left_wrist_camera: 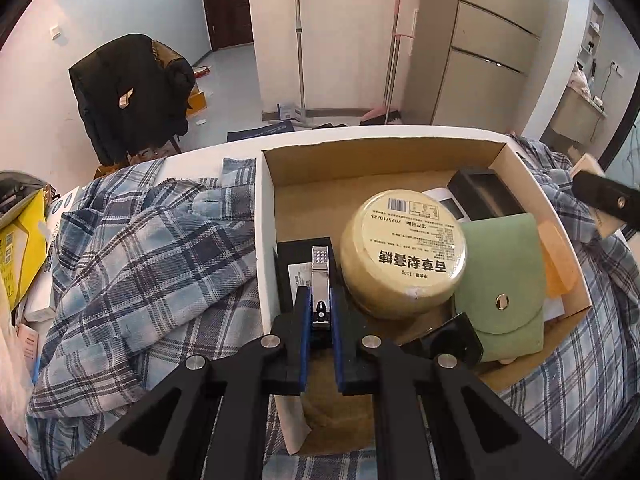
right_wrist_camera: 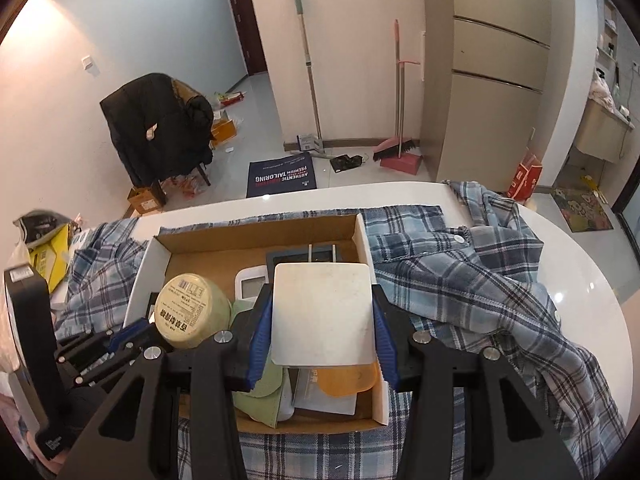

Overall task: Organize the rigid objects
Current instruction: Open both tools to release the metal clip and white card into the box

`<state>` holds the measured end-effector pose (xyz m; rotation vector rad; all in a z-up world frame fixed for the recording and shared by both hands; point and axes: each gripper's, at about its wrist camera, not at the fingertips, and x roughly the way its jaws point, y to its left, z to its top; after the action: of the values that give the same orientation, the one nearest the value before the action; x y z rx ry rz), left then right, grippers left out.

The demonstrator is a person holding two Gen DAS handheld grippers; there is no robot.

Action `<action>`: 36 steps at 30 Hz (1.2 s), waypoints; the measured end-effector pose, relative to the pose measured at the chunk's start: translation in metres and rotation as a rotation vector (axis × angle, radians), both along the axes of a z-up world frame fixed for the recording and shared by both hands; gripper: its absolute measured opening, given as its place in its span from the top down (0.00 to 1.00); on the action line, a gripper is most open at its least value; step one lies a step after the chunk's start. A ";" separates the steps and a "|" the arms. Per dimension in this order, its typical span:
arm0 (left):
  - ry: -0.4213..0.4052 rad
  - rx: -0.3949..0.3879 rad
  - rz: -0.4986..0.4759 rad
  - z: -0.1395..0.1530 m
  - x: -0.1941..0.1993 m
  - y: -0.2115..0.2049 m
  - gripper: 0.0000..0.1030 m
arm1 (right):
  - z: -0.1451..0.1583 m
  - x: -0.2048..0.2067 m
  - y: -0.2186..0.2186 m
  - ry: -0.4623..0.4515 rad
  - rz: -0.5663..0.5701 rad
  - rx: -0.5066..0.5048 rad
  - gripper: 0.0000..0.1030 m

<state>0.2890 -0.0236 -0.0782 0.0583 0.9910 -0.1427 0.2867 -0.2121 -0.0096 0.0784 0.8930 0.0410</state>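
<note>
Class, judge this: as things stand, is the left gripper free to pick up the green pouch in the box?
Probably not yet. The left gripper is shut on a nail clipper, so it must drop that first. The pouch itself lies uncovered on top, right of the round tin.

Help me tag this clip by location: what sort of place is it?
Most likely a lived-in home, a kitchen or dining area. A tall fridge, a broom and dustpan against the wall and a jacket-draped chair stand behind the white table.
</note>
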 end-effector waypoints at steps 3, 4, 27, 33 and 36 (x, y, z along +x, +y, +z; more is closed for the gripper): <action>0.011 -0.007 0.009 0.000 0.000 0.000 0.90 | -0.006 0.002 0.005 0.017 0.020 -0.013 0.57; 0.012 0.001 0.008 0.001 0.000 -0.001 0.90 | -0.009 0.002 0.006 0.027 0.026 -0.012 0.57; -0.625 -0.150 0.111 0.103 -0.075 0.017 0.15 | -0.030 -0.005 0.034 0.054 0.110 0.014 0.56; -0.742 -0.174 0.080 0.135 -0.108 0.012 0.15 | 0.034 -0.040 0.020 -0.221 0.052 -0.026 0.52; -0.810 -0.191 0.060 0.152 -0.130 0.009 0.14 | 0.069 -0.067 0.010 -0.375 0.032 -0.029 0.42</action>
<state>0.1586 -0.0146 0.0741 -0.0859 0.1678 -0.1401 0.2199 -0.2018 0.0597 0.0274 0.5196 0.0696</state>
